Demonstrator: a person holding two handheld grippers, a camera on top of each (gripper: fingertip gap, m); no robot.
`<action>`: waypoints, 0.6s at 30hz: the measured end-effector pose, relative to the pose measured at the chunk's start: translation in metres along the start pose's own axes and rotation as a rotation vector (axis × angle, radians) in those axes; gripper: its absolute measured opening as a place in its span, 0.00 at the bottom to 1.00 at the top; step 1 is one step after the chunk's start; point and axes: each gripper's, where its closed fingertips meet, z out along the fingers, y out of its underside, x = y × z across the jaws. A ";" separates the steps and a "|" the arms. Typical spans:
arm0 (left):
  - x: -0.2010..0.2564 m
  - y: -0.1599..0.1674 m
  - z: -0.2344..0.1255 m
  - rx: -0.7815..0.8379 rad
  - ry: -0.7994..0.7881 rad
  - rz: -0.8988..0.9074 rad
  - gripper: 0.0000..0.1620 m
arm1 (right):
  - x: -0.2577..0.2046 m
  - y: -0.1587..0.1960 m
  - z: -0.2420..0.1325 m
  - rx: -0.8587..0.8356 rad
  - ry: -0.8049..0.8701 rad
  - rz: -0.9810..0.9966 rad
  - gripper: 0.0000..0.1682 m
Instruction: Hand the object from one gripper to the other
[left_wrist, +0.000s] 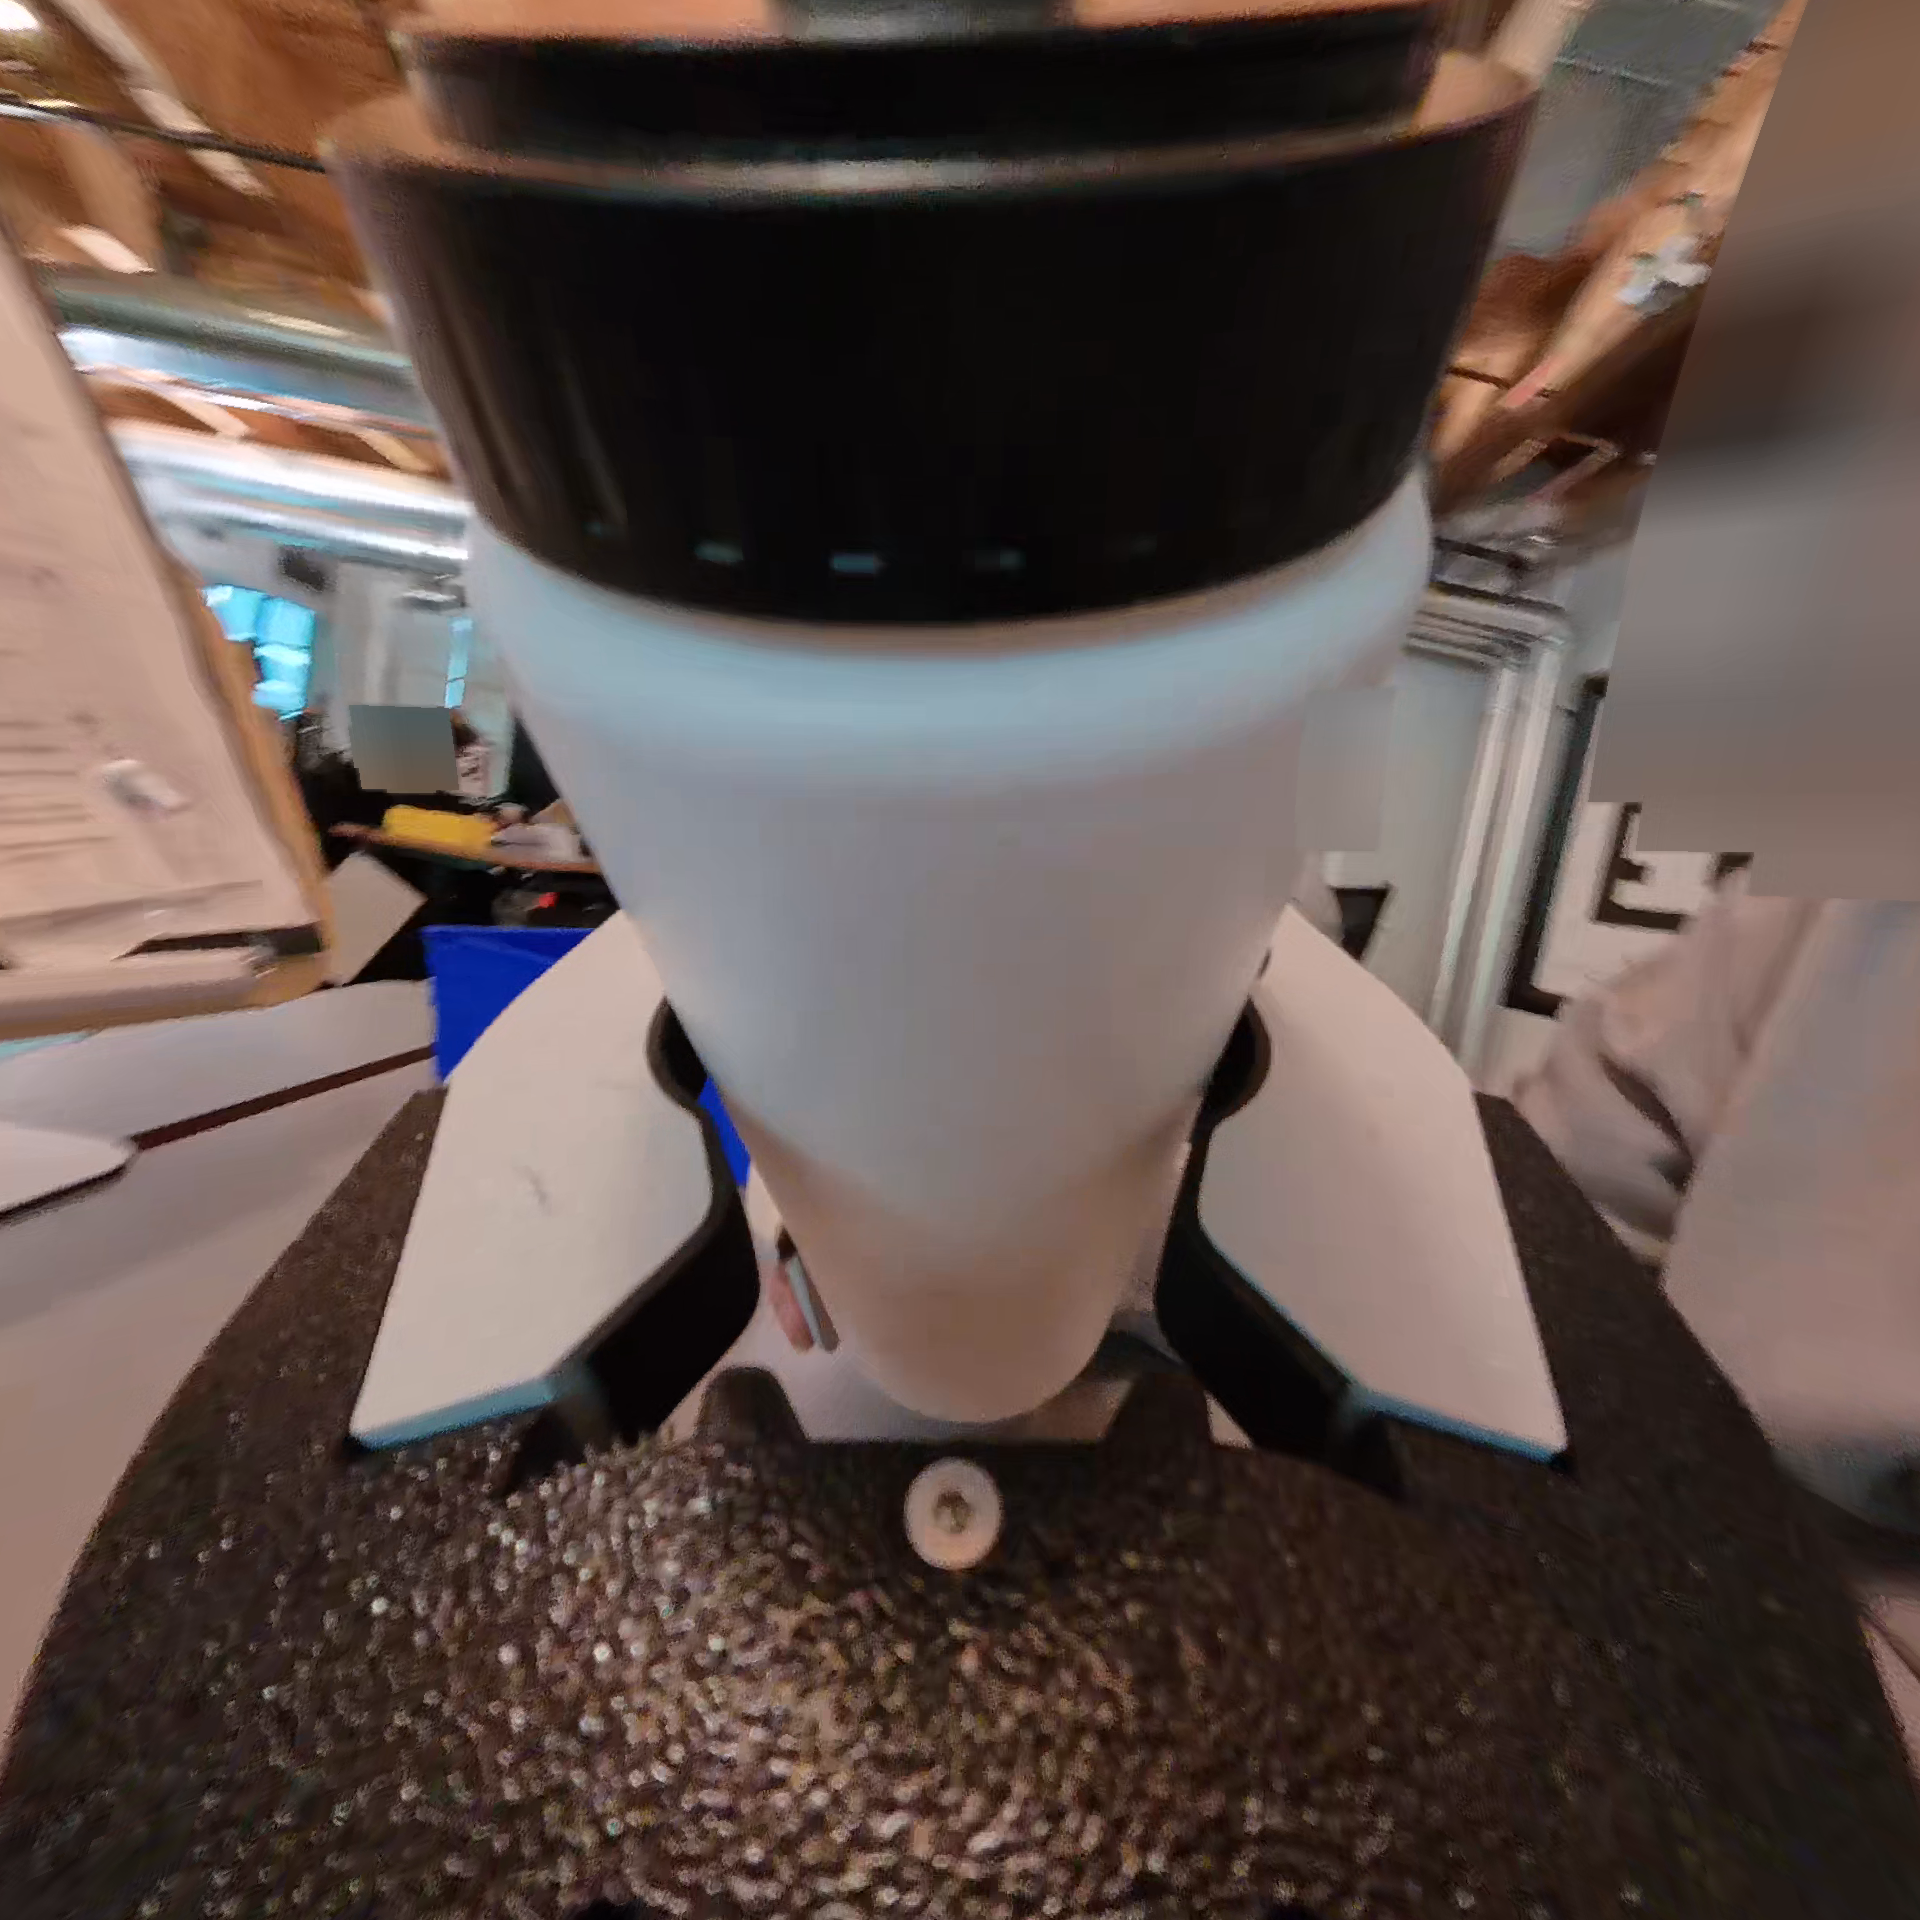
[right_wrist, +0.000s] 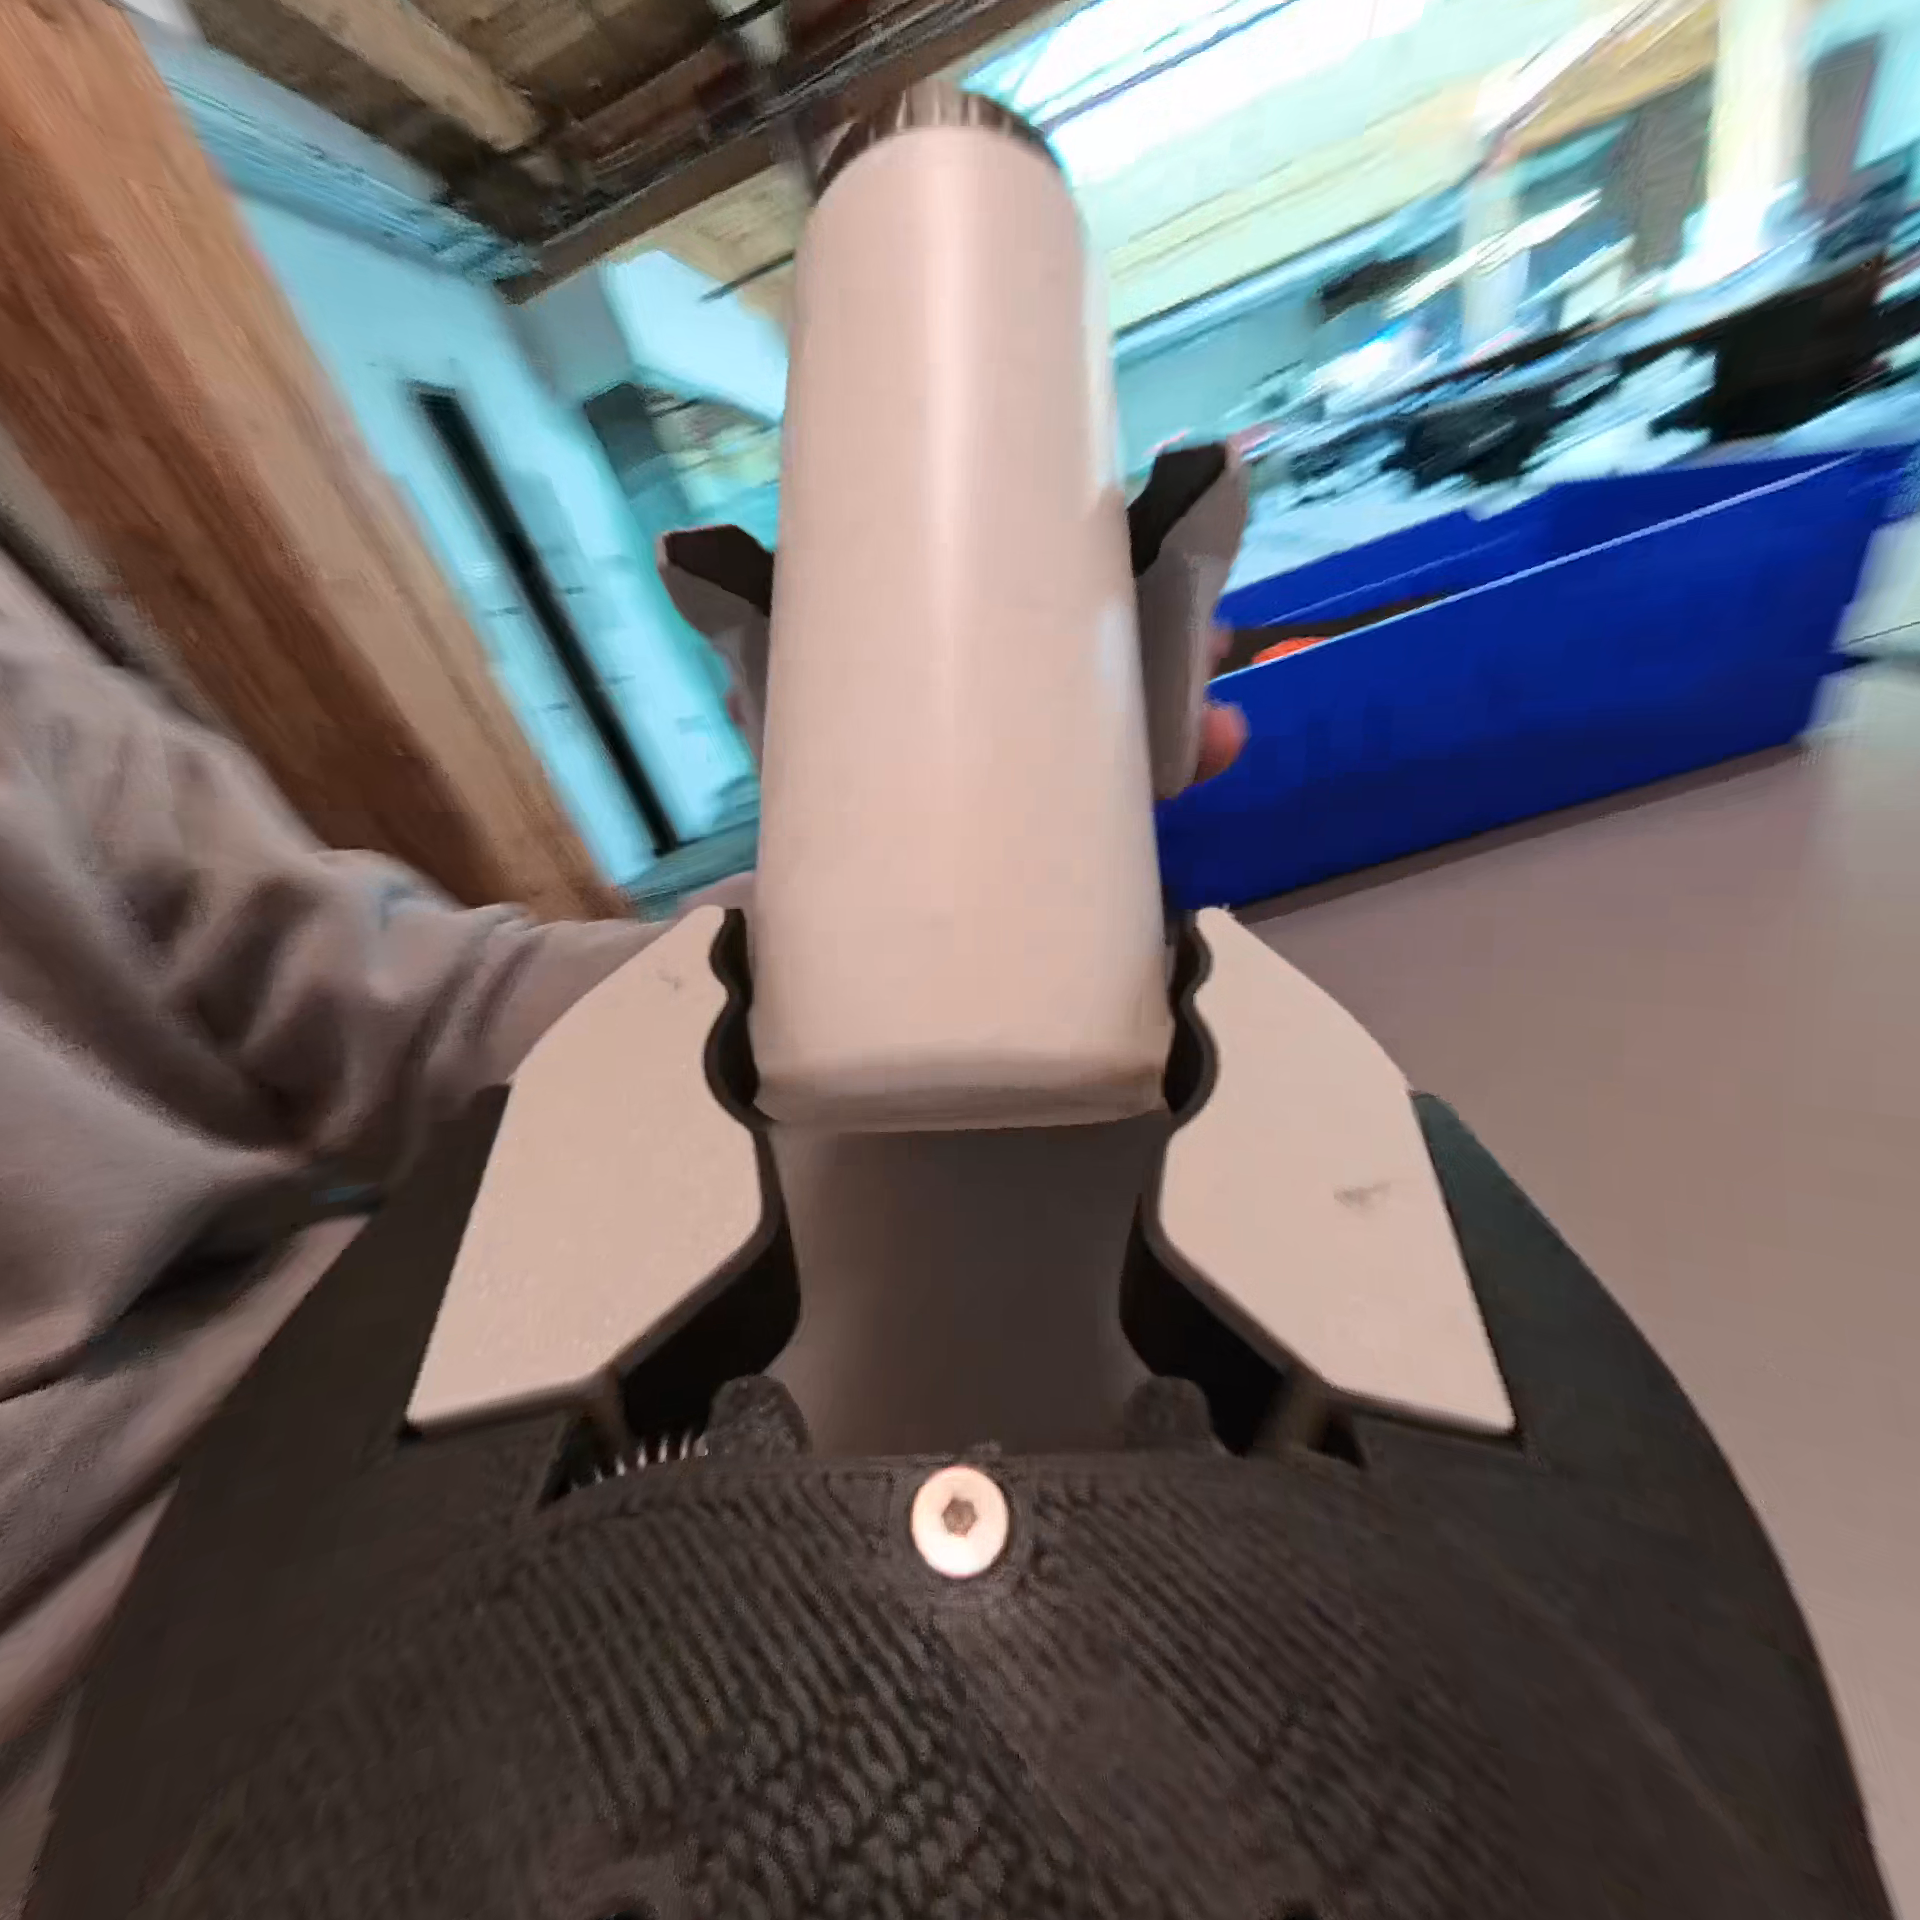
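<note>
A white bottle (left_wrist: 935, 935) with a black ribbed cap (left_wrist: 925, 343) is held in the air between both grippers, clear of the tabletop (right_wrist: 1558, 1039).

In the left wrist view, the left gripper (left_wrist: 956, 1049) has its jaws clenched on the bottle's body, one finger pressing each side, with the cap end looming toward the top of the picture and the bottom end reaching back toward the gripper's base.

In the right wrist view, the right gripper (right_wrist: 961, 1023) has its jaws around the bottle's (right_wrist: 945, 623) flat bottom end. The finger pads sit right at the bottle's sides, but the picture is blurred and a thin dark line shows on each side, so I cannot tell whether they are pressing it or just beside it. Farther up the bottle, the left gripper (right_wrist: 951, 561) shows again, its two dark tips hugging the body from either side. The cap (right_wrist: 940, 120) points away, toward the ceiling.

A grey sleeve (right_wrist: 187, 987) fills the left of this view. A blue bin (right_wrist: 1538, 707) stands on the tabletop toward its far edge, to the right of the bottle.
</note>
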 end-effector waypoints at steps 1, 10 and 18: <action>-0.013 -0.002 -0.003 0.005 -0.084 -0.006 0.60 | 0.011 -0.005 -0.003 0.035 0.112 -0.092 0.43; -0.061 0.002 -0.015 0.045 -0.520 0.052 0.60 | 0.045 0.014 0.005 -0.309 0.666 -1.077 0.59; -0.050 0.021 0.005 -0.005 -0.453 -0.011 0.60 | 0.072 0.007 -0.018 -0.419 0.841 -1.099 0.57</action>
